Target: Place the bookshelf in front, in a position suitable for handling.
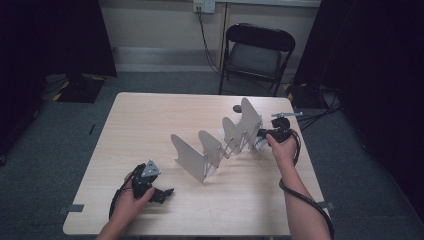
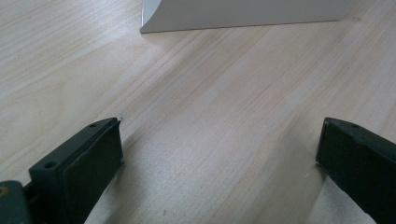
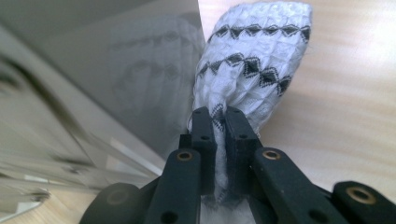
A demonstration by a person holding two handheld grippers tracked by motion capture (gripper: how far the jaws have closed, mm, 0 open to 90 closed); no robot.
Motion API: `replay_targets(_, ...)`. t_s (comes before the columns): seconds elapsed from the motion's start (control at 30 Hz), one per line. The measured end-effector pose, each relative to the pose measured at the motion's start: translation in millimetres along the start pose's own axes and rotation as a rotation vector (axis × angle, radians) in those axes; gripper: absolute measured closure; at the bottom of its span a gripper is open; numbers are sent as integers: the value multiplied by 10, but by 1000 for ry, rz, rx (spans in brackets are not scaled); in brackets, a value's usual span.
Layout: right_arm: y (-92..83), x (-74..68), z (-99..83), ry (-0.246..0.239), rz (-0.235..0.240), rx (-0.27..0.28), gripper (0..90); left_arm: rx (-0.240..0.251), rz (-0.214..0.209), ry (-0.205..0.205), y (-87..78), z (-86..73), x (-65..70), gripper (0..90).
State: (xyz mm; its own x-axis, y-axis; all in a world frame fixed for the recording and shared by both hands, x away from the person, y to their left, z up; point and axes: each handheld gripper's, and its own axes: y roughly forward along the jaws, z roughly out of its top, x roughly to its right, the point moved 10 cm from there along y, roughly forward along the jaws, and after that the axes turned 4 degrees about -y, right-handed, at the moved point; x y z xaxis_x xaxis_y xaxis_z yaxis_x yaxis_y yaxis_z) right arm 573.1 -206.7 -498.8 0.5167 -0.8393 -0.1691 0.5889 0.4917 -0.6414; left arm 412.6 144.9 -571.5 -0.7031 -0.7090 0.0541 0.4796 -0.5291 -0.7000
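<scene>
The right claw [image 3: 219, 116] pinches a white patterned cloth [image 3: 254, 60] just beside the rack's [image 1: 215, 145] far end panel; the left claw [image 2: 219, 154], spread and empty, rests near its other end.

Rack across the table, cloth at its far right end

The rack [image 1: 220, 142] stands mid-table [image 1: 150, 120]; the cloth [image 3: 252, 70] sits beside its right end, a chair [image 1: 257, 52] behind the table.

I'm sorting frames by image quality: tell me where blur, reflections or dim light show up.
Right gripper view: the glossy panel mirrors the patterned cloth, and its lower left smears into blur. Left gripper view: sharp tabletop, soft shadows beside the fingers. High view: dim overall, dark corners.
</scene>
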Motion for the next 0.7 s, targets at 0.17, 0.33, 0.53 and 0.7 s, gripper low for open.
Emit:
replay_targets(0.17, 105, 8, -213, 10, -1, -33, 842, 0, -1, 1, 0, 0, 0, 3)
replay_targets(0.33, 155, 11, -442, 2, -14, -60, 841, 0, 0, 1, 0, 0, 0, 3)
replay_targets(0.53, 67, -16, -545, -10, -17, -76, 840, 0, -1, 1, 0, 0, 0, 2)
replay_targets(0.7, -17, -71, -643, -1, -15, -73, 839, 0, 0, 1, 0, 0, 0, 3)
